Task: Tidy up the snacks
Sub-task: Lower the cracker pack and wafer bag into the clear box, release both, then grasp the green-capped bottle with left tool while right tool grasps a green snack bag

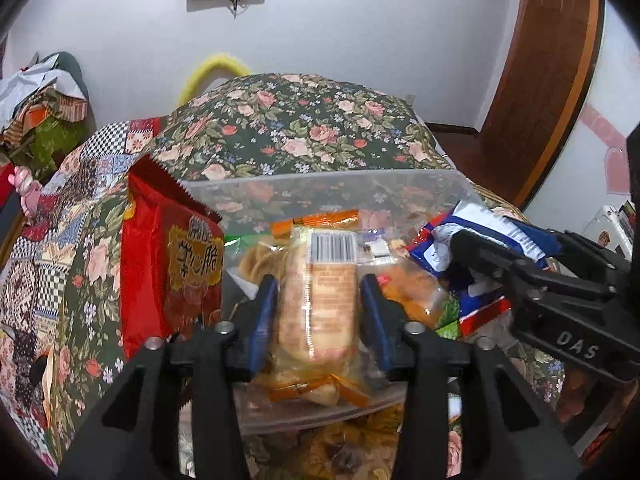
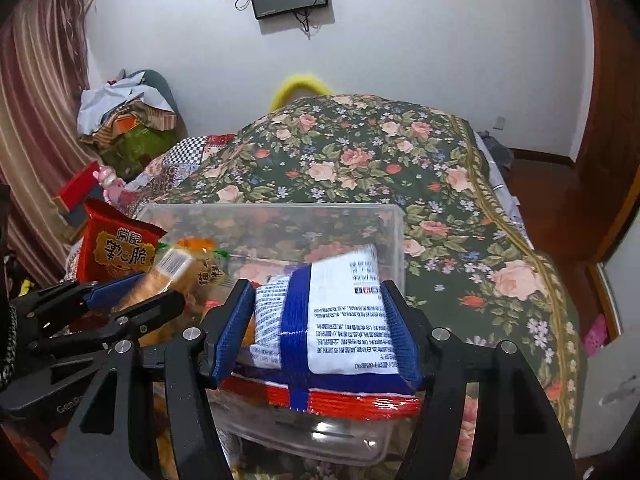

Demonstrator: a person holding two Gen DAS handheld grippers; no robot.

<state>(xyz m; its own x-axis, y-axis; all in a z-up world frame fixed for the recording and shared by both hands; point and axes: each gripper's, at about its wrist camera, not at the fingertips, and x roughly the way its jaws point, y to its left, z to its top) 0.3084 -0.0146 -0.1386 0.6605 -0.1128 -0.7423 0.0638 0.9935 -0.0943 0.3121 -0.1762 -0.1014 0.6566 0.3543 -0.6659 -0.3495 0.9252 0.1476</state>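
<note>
Two claws are each clamped on a snack packet above a clear plastic bin [image 1: 320, 184] that sits on a bed with a floral quilt [image 2: 360, 152]. At lower centre of the left wrist view, the left claw [image 1: 318, 312] has its blue pads pressed on both sides of a clear-wrapped biscuit packet [image 1: 316, 300] with a barcode and orange ends, held over the bin's near part. At lower centre of the right wrist view, the right claw [image 2: 318, 328] grips a blue-and-white packet [image 2: 340, 320] with a red-striped end, held over the bin's near right part.

Outward from the claws, other wrapped snacks [image 1: 416, 292] already lie inside the bin beneath the biscuit packet. A red snack bag [image 1: 176, 264] stands upright at the bin's left edge, at centre left of the frame; whether it is inside or just beside the wall cannot be told.

As a judgement, the sorting is well along: several snacks are binned, two are held and not yet released, and the red bag may be left to place
</note>
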